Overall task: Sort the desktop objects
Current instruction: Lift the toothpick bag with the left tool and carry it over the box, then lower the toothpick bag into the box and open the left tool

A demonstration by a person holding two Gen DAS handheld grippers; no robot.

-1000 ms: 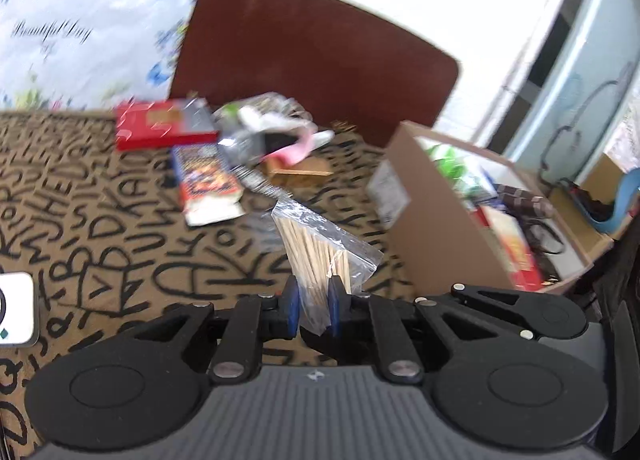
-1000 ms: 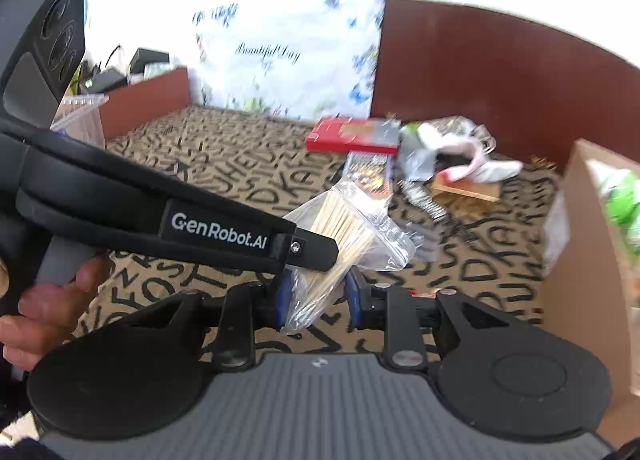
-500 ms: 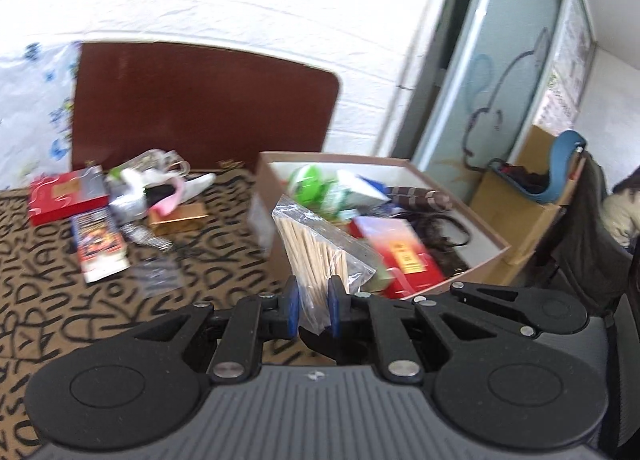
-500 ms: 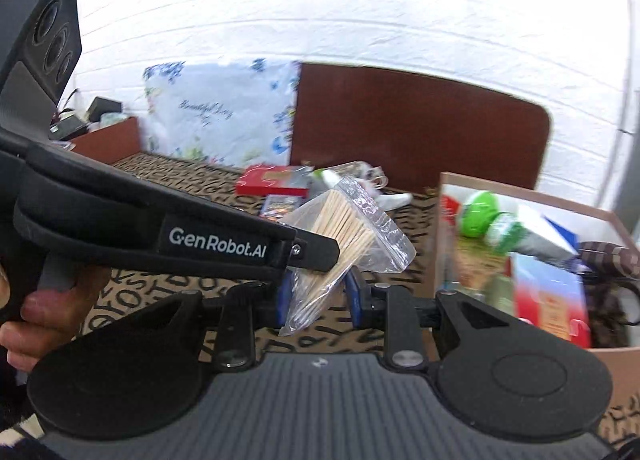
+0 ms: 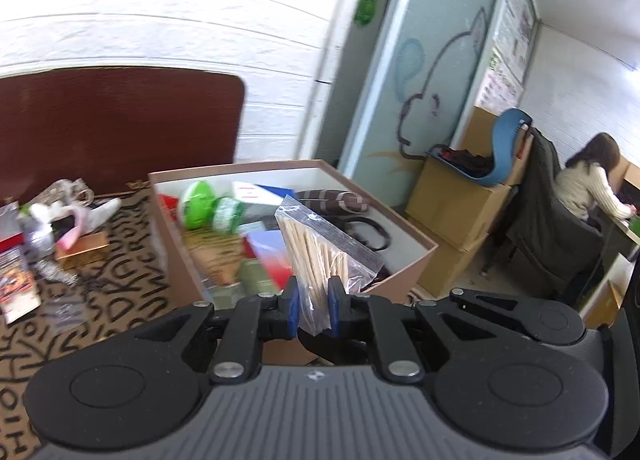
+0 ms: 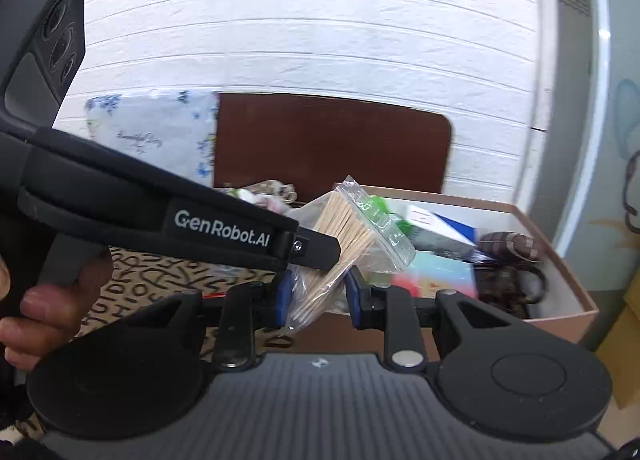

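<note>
bag [image 5: 320, 244]: clear glossy plastic, crinkled, holding pale bare wooden sticks [image 6: 340, 232]. box [image 5: 400, 276]: matt brown cardboard, white smooth lining. desk [image 5: 112, 292] cover: matt tan cloth printed with black letters. left tool [image 5: 312, 306]: matt black plastic, blue pads, shiny metal rivets. wall [image 6: 320, 39]: white, ridged, matt.

Black plastic left hand-held gripper [image 5: 312, 310] and right hand-held gripper [image 6: 316, 296]: blue pads [image 5: 293, 310], silver pivot screws, ribbed grey housing, round black discs either side. White "GenRobot.AI" lettering along one black finger; three round lenses on its body.
</note>
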